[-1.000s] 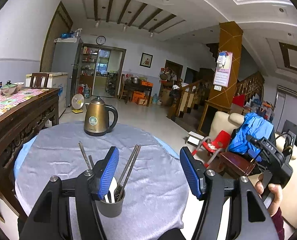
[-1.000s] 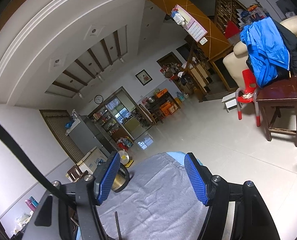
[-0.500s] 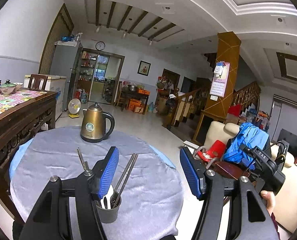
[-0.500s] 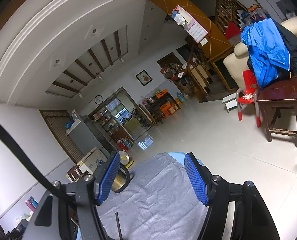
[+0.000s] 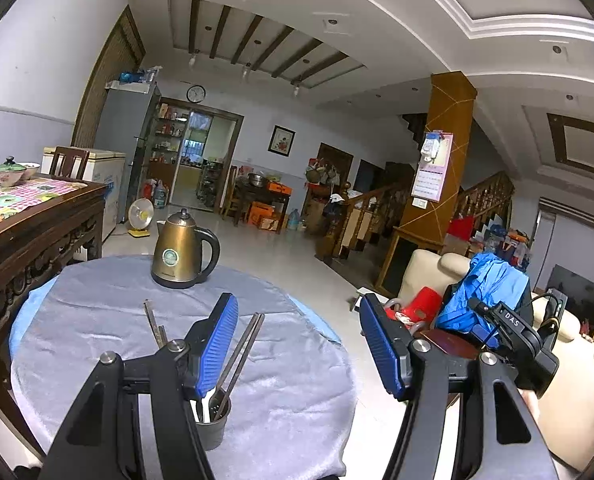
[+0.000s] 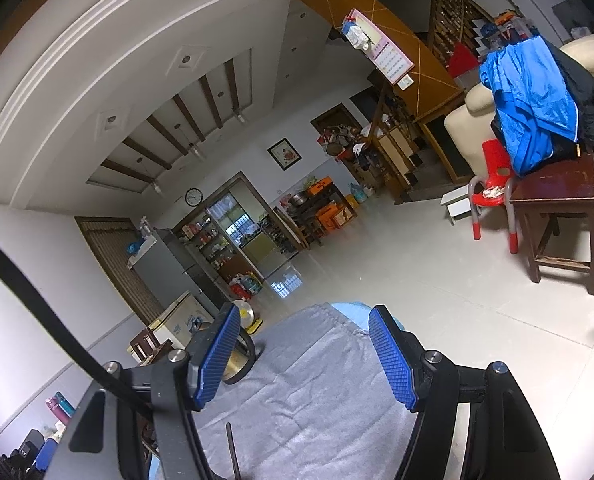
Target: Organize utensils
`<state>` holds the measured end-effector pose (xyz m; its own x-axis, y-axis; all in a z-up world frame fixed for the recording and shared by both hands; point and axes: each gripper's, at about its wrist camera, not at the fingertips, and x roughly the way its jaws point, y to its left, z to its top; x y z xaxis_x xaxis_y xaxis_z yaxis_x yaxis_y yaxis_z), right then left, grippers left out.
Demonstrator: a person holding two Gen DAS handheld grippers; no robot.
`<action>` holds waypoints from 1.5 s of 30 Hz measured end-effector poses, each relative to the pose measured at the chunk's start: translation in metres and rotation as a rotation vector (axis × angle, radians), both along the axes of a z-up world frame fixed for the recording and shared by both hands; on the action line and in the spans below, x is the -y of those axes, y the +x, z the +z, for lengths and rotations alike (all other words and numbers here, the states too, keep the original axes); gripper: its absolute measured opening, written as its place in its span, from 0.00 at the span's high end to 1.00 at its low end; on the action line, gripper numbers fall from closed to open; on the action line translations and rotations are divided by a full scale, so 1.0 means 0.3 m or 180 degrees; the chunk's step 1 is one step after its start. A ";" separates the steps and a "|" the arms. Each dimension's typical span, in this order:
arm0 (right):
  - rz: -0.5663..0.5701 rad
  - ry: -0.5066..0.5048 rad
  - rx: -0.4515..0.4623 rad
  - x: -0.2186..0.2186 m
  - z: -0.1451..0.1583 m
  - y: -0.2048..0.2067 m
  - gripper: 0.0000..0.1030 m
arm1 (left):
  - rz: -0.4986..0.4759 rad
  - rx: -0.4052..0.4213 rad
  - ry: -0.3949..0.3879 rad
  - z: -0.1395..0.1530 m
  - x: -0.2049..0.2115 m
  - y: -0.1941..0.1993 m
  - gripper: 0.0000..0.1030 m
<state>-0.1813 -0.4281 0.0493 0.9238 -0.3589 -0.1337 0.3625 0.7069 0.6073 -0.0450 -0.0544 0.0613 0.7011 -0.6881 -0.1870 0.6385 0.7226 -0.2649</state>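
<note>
upright, grey cup [image 5: 213, 426], chopsticks [image 5: 239, 354] leaning inside

My left gripper [image 5: 297, 344] hangs open over the table [image 5: 97, 320]; below it a cup [image 5: 213, 428] holds chopsticks [image 5: 243, 344], perhaps a spoon too.

Each black claw [image 5: 297, 344] carries ribbed blue pads [image 5: 217, 344] and silver screws [image 5: 420, 345].

kettle [image 5: 179, 254]: bronze | tablecloth [image 5: 297, 380]: grey | cup [image 5: 213, 426]: dark grey | jacket [image 6: 533, 108]: blue
</note>
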 end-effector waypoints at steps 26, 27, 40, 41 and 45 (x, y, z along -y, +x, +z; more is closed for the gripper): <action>0.0045 -0.0048 -0.0130 0.012 -0.040 0.023 0.32 | -0.0239 -0.0082 0.0249 -0.022 0.103 -0.033 0.37; 0.0043 -0.0019 -0.0128 0.016 -0.047 0.022 0.32 | -0.0244 -0.0093 0.0263 -0.026 0.105 -0.032 0.37; 0.0115 0.0007 -0.0141 0.007 -0.059 0.046 0.32 | -0.0290 -0.0103 0.0248 -0.019 0.102 -0.052 0.37; 0.0127 0.0002 -0.0144 0.003 -0.059 0.052 0.32 | -0.0304 -0.0105 0.0250 -0.020 0.102 -0.052 0.37; 0.0232 -0.0020 -0.0189 -0.005 -0.073 0.080 0.32 | -0.0366 -0.0096 0.0290 -0.026 0.113 -0.063 0.36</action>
